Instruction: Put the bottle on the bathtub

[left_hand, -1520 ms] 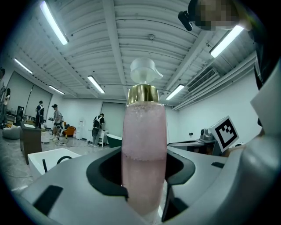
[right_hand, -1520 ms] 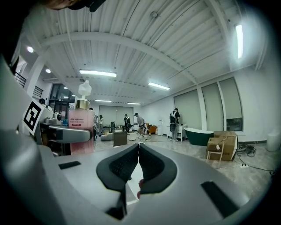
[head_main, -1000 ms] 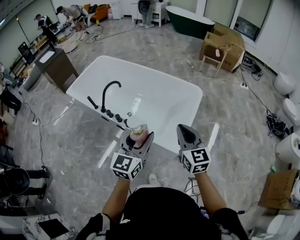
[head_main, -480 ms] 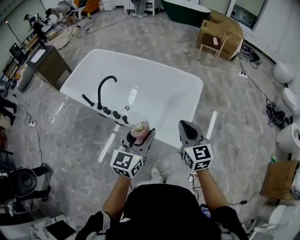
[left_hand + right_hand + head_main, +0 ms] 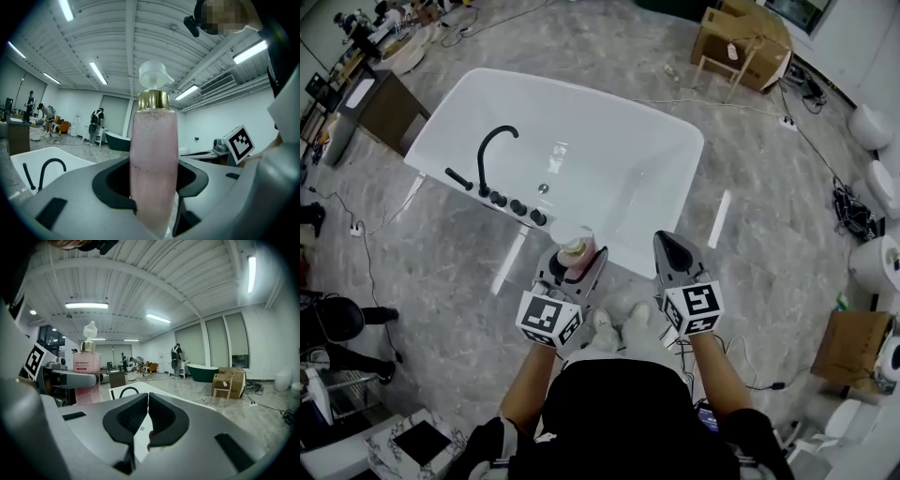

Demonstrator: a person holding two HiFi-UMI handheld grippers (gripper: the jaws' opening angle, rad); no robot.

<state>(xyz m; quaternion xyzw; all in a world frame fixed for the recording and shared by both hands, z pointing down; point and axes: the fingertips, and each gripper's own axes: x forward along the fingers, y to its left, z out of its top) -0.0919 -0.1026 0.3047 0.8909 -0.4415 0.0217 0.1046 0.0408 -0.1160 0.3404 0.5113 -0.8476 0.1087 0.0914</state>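
While the left gripper (image 5: 575, 265) clamps the bottle (image 5: 575, 251) between its two jaws, the bottle stands upright in that grip, its pink body pressed by the pads on both sides and its gold collar and white pump head rising clear above them. In the left gripper view the jaws reach only partway up the body, so the lower half sits within the grip and the upper half is free. From the head view the bottle hangs at the near edge of the white bathtub (image 5: 623, 173), just to the right of the row of black knobs (image 5: 514, 205) and the black faucet (image 5: 490, 152); whether its base touches the rim cannot be told. The right gripper (image 5: 668, 246) is beside it, a little apart to the right, also at the near edge of the bathtub, with its jaws closed together and nothing between them. In the right gripper view the bottle shows off to the left.
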